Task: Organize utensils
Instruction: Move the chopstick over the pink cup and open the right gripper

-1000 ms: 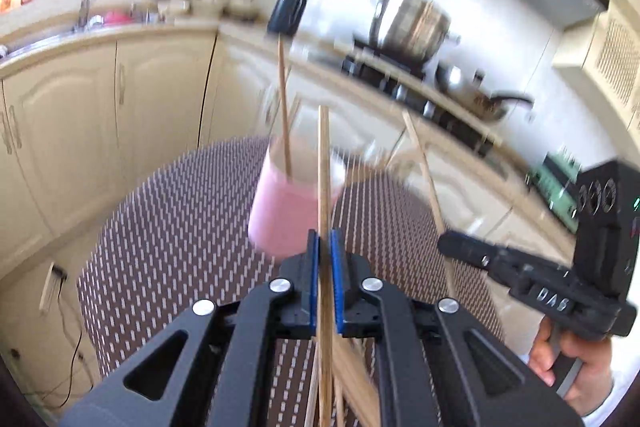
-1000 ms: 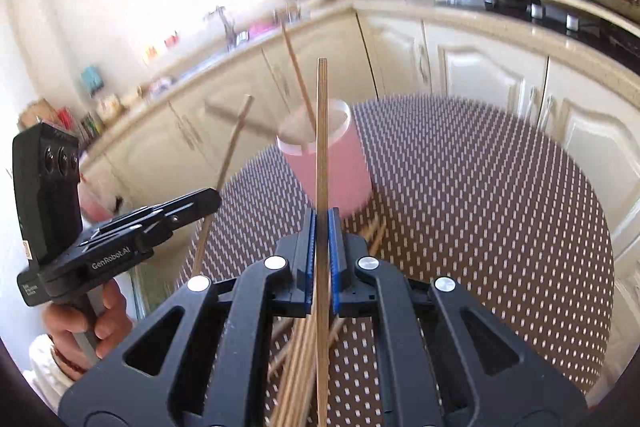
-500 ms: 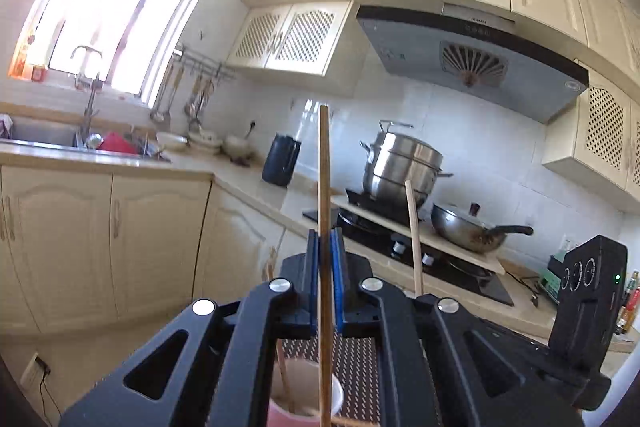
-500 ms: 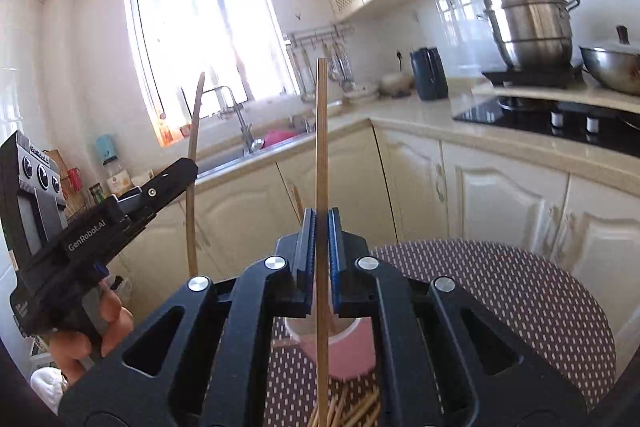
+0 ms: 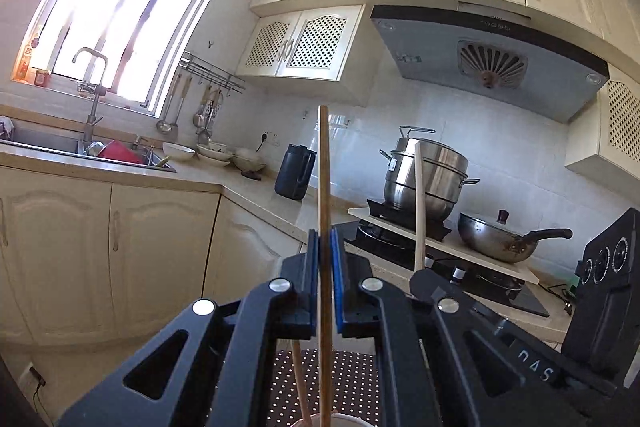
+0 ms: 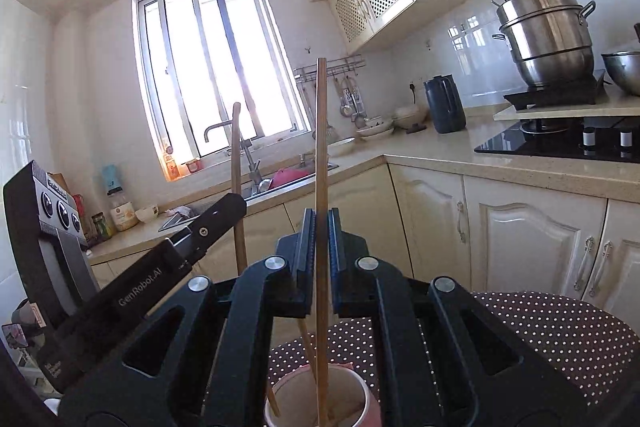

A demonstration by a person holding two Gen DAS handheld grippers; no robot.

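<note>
My left gripper [image 5: 325, 255] is shut on a wooden chopstick [image 5: 324, 187] held upright; its lower end reaches the rim of a pink cup [image 5: 336, 421] at the frame's bottom. My right gripper [image 6: 321, 239] has its jaws a little apart around another upright chopstick [image 6: 320, 147], whose lower end stands inside the pink cup [image 6: 352, 403]. A third chopstick [image 6: 306, 343] leans in the cup. Each gripper shows in the other's view: the right one [image 5: 424, 275] with its stick, the left one [image 6: 236, 203] with its stick.
The cup stands on a brown dotted table [image 6: 560, 331]. Behind are cream cabinets [image 6: 520, 239], a sink with tap [image 5: 92, 107], a black kettle [image 5: 294, 173], a steel steamer pot [image 5: 426, 179] and a wok [image 5: 496, 239] on the stove.
Both grippers tilted up from looking down at the table to level, bringing their chopsticks upright over the cup. The right jaws have opened slightly and its chopstick now stands in the cup.
</note>
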